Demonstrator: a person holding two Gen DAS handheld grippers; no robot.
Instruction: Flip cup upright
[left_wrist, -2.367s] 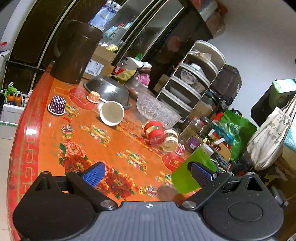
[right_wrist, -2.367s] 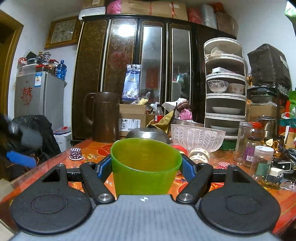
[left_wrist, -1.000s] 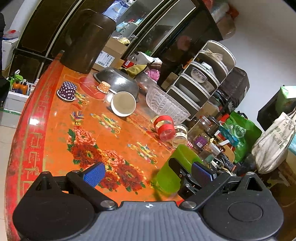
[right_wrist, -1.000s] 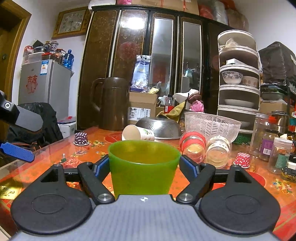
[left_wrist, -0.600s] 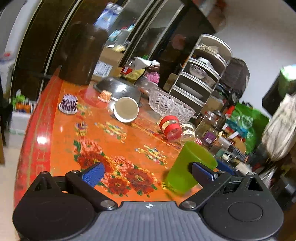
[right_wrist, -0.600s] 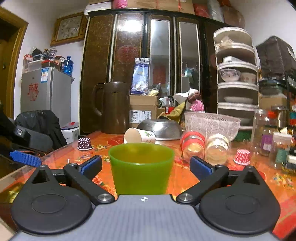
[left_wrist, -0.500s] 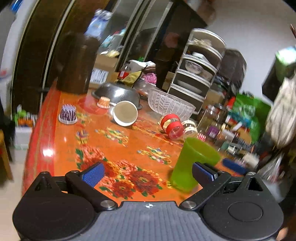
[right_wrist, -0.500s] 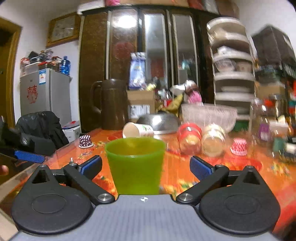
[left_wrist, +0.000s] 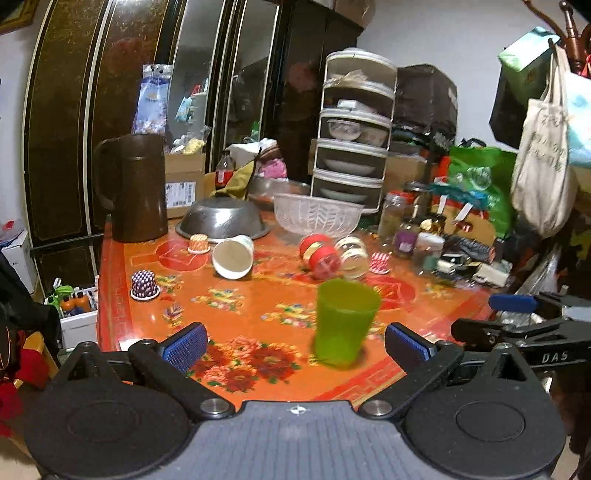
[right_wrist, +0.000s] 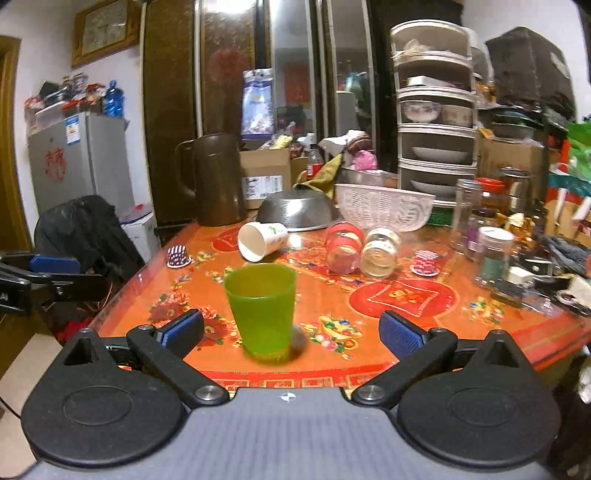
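Observation:
A green plastic cup (left_wrist: 345, 321) stands upright, mouth up, near the front edge of the orange flowered table (left_wrist: 258, 306). In the right wrist view the cup (right_wrist: 262, 306) stands free just ahead of my right gripper (right_wrist: 291, 332), which is open and empty. My left gripper (left_wrist: 295, 341) is open and empty, left of and behind the cup. The right gripper shows at the right edge of the left wrist view (left_wrist: 513, 314). The left gripper shows at the left edge of the right wrist view (right_wrist: 44, 273).
A white paper cup (right_wrist: 260, 240) lies on its side further back, with two jars (right_wrist: 362, 247) lying beside it. A steel bowl (left_wrist: 221, 219), a clear basket (left_wrist: 317, 214), a brown jug (left_wrist: 135, 188) and small cupcake liners (left_wrist: 144, 284) stand behind. Jars crowd the right side (right_wrist: 491, 251).
My right gripper opened, let go of the green cup and drew back from it. The cup now stands alone on the table. My left gripper swung level and backed away.

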